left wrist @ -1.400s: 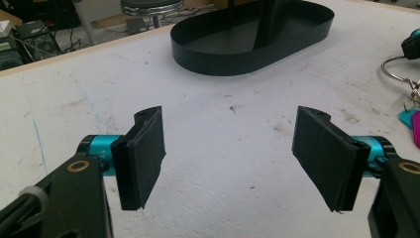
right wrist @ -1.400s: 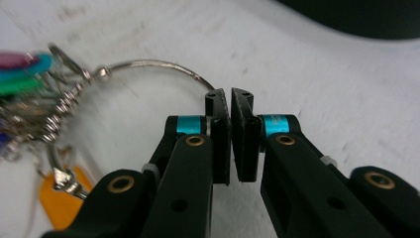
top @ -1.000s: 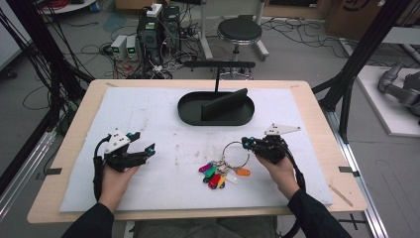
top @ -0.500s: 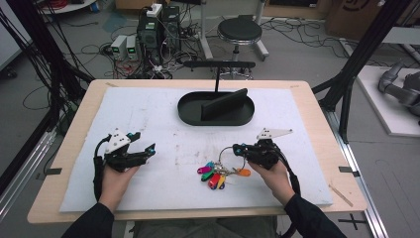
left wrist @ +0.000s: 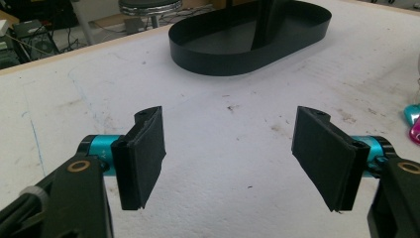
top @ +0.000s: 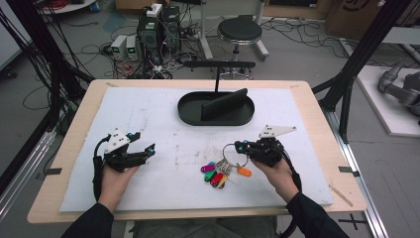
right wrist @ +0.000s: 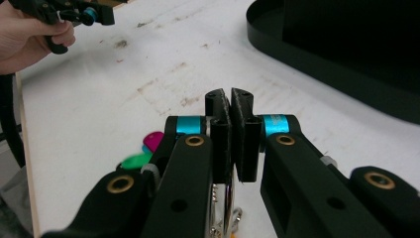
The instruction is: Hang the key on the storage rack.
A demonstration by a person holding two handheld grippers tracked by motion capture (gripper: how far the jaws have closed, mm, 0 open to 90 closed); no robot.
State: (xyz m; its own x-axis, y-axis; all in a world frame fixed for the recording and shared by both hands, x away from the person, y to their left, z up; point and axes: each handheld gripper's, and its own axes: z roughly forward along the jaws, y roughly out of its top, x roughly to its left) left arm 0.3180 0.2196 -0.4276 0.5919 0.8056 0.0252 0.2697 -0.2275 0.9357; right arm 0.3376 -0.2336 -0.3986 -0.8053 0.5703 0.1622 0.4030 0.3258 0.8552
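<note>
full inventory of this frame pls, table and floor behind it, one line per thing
key ring: 1, silver, on the mat right of centre, pinched in the right gripper's jaws
key tags: a bunch, pink, green, red, yellow, orange, lying on the mat under the ring
tray: 1, black oval, far centre of the mat, with an upright black divider in it
mat: 1, white, stained, covering most of the table
table: 1, light wood
stool: 1, black round seat, on the floor behind the table
electronics boxes: several, among cables on the floor, far left
left gripper: 1, black, jaws open, nothing between them, held over the mat's left side
right gripper: 1, black, jaws shut on the ring
</note>
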